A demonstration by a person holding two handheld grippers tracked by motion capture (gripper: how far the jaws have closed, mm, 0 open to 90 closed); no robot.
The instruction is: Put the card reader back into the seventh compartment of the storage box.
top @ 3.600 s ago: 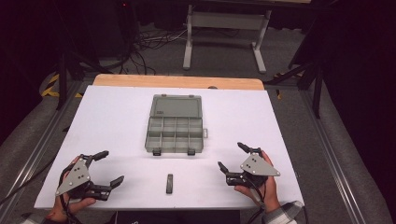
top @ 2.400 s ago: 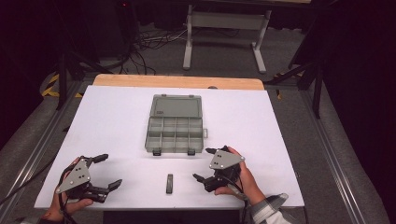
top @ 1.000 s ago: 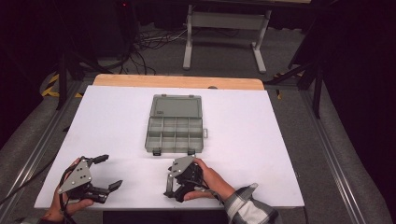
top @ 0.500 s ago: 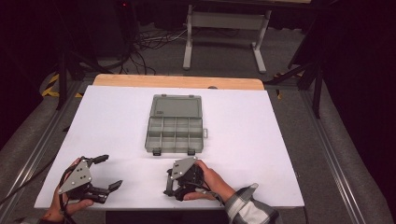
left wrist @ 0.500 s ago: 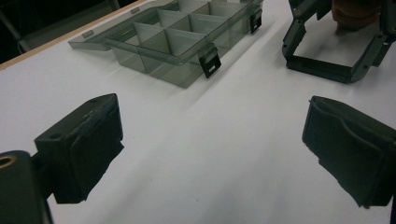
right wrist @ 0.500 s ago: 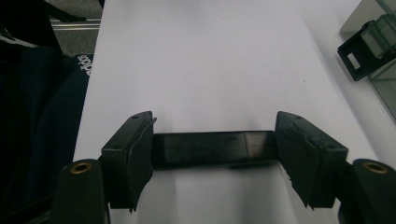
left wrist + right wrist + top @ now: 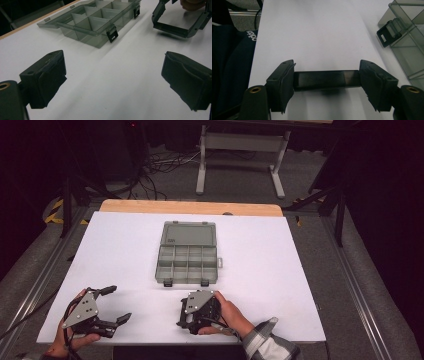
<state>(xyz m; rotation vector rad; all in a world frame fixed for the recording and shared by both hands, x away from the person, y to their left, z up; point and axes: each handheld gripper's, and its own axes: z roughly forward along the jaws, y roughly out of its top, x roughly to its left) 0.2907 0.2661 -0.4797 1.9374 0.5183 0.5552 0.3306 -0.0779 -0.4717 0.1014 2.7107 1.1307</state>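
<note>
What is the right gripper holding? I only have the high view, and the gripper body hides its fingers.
Observer: In the right gripper view, the right gripper is shut on a small dark bar, clamped end to end between the fingers.
Operator: Is the bar off the table?
Observer: Can't tell for sure. The bar lies level and casts a blurred shadow on the white table just under it.
Operator: Anything in the left one?
Observer: No. In the left gripper view, the left gripper stands open with bare table between its fingers. The organizer box ahead of it has its lid open.
</note>
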